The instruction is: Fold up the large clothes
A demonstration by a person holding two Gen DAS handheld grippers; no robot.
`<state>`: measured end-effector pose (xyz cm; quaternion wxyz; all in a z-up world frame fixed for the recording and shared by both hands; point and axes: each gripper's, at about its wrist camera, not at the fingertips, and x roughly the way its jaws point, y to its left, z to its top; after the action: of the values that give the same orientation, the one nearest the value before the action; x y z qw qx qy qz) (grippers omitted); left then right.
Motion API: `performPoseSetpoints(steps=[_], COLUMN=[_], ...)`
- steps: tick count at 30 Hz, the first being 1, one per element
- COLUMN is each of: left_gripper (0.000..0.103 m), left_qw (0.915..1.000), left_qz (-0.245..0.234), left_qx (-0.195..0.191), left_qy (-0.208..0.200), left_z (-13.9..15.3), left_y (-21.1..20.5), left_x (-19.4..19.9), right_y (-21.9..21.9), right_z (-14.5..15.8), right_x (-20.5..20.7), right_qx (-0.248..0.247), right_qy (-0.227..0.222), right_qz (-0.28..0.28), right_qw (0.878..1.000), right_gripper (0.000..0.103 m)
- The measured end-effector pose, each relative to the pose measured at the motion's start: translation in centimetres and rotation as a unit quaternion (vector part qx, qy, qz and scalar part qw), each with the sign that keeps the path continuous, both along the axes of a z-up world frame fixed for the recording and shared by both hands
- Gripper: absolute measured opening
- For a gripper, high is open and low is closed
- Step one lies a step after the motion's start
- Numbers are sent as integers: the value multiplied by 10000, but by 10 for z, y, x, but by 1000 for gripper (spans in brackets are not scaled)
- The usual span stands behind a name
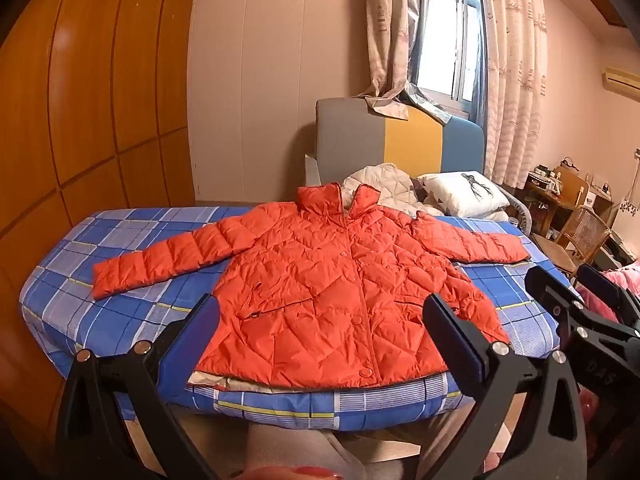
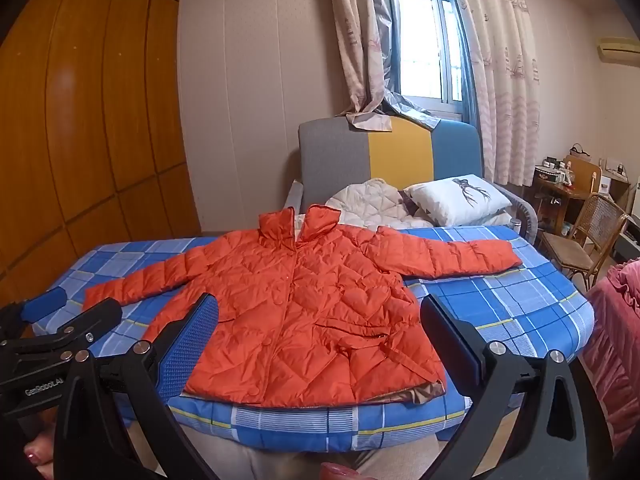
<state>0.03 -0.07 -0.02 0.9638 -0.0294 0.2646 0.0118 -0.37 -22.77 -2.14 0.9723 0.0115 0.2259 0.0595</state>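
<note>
1. My left gripper (image 1: 320,328) has its fingers spread as wide as they go, with nothing between them and nothing touched; it hangs short of the bed, tipped down toward the jacket's hem.
2. My right gripper (image 2: 320,328) is the same: fingers wide apart, empty, aimed at the lower half of the jacket from just beside the left one.
3. I hold both wide and back from the near edge, I think, so each can drop onto a thick padded edge without snagging.
4. The orange jacket (image 1: 340,280) lies flat on the blue checked bed (image 1: 120,240), front up and buttoned, collar away from me, hem along the near edge, both sleeves stretched out sideways. That spread leaves the sleeves free to fold in first.
5. A pale lining peeks from under the hem; whether it is bunched I cannot quite tell.
6. Behind the collar sit a white quilted garment (image 1: 384,184) and a pillow (image 1: 464,192).
</note>
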Motion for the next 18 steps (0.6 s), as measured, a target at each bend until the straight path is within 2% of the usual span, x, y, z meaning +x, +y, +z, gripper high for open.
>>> performPoseSetpoints(steps=[18], left_gripper=[101], left_qw=[10000], left_qz=[33], left_qx=[-66], left_qy=[26], left_z=[-8], left_y=[6], left_x=[0], right_y=[1], right_z=[3], right_x=[0], right_qx=[-14], right_qy=[-35], right_qz=[-13], right_qw=[10000], right_gripper=[100])
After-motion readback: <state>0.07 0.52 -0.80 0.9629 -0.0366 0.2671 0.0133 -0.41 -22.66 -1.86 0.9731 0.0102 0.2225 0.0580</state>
